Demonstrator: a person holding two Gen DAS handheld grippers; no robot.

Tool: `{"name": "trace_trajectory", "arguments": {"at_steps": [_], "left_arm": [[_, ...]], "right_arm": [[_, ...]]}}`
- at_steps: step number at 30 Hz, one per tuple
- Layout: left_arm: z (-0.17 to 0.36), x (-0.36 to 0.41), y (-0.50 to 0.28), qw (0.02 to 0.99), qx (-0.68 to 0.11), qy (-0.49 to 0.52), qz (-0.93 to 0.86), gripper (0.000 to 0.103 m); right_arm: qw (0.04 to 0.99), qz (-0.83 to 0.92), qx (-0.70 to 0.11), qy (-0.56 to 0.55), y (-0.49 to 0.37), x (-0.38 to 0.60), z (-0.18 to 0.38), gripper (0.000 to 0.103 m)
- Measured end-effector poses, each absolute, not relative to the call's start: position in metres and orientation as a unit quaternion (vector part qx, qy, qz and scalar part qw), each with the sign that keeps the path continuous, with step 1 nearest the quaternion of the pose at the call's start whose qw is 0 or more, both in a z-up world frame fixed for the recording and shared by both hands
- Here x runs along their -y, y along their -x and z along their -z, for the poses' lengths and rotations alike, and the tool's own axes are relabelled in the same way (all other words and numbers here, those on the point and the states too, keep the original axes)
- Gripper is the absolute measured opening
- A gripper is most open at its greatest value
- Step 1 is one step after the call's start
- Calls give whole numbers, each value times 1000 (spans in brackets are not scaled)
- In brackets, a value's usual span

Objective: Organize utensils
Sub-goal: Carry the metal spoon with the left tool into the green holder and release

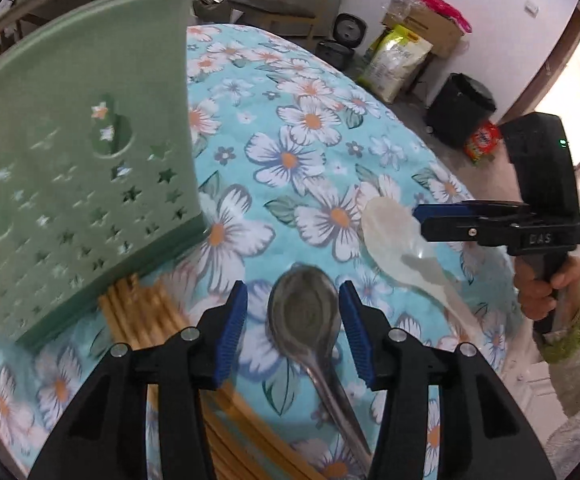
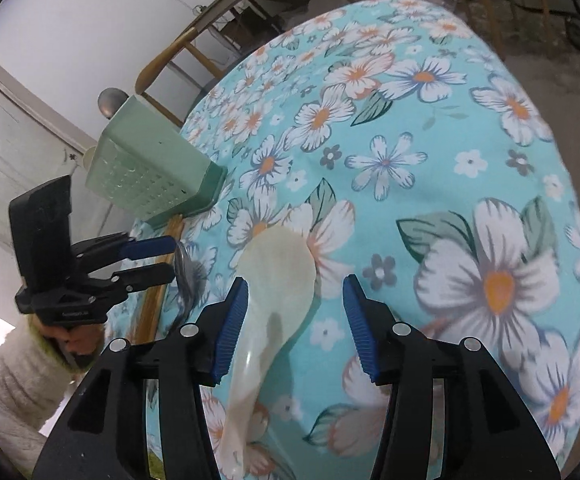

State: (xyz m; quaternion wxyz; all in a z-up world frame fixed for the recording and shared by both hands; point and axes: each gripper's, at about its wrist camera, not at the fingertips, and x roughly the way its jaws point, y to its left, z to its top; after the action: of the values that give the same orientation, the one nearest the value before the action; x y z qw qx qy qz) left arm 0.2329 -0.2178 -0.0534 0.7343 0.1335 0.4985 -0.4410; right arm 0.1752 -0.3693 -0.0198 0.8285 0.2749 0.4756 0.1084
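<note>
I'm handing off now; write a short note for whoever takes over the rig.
Left gripper: open, metal spoon lies between its pads, not gripped.
Right gripper: open over the white spoon, not gripped.
Green holder stands at the table's left; chopsticks lie beside its base.
Done: a utensil already stands in the holder.
Left: both spoons and the chopsticks.

place: a home, dining corner | surface: round, with floral cloth (image 1: 310,128) | upper middle: wooden chair (image 1: 285,8) | upper right: rice cookers (image 1: 350,30) on floor, rice sack (image 1: 398,60), cardboard box (image 1: 430,24), black bin (image 1: 460,110) | left of right wrist view: white door (image 2: 13,152)
</note>
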Motion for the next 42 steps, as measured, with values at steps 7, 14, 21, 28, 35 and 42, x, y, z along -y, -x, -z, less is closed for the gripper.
{"name": "trace_trajectory", "arguments": {"at_steps": [7, 14, 21, 28, 35, 42], "left_arm": [[66, 224, -241, 708, -521, -116, 462, 46], [70, 229, -237, 703, -518, -123, 472, 23], [67, 228, -228, 715, -507, -132, 464, 6], [56, 223, -217, 739, -487, -139, 444, 3], [14, 200, -203, 784, -440, -112, 423, 3], [-44, 157, -192, 839, -371, -72, 392, 3]], "right_arm": [[812, -157, -486, -282, -199, 369, 26, 47], [802, -174, -502, -273, -210, 360, 32, 28], [804, -168, -513, -252, -205, 349, 29, 5], [831, -139, -489, -226, -189, 340, 1, 3], [870, -94, -444, -191, -172, 338, -41, 3], [904, -67, -382, -182, -158, 346, -83, 2]]}}
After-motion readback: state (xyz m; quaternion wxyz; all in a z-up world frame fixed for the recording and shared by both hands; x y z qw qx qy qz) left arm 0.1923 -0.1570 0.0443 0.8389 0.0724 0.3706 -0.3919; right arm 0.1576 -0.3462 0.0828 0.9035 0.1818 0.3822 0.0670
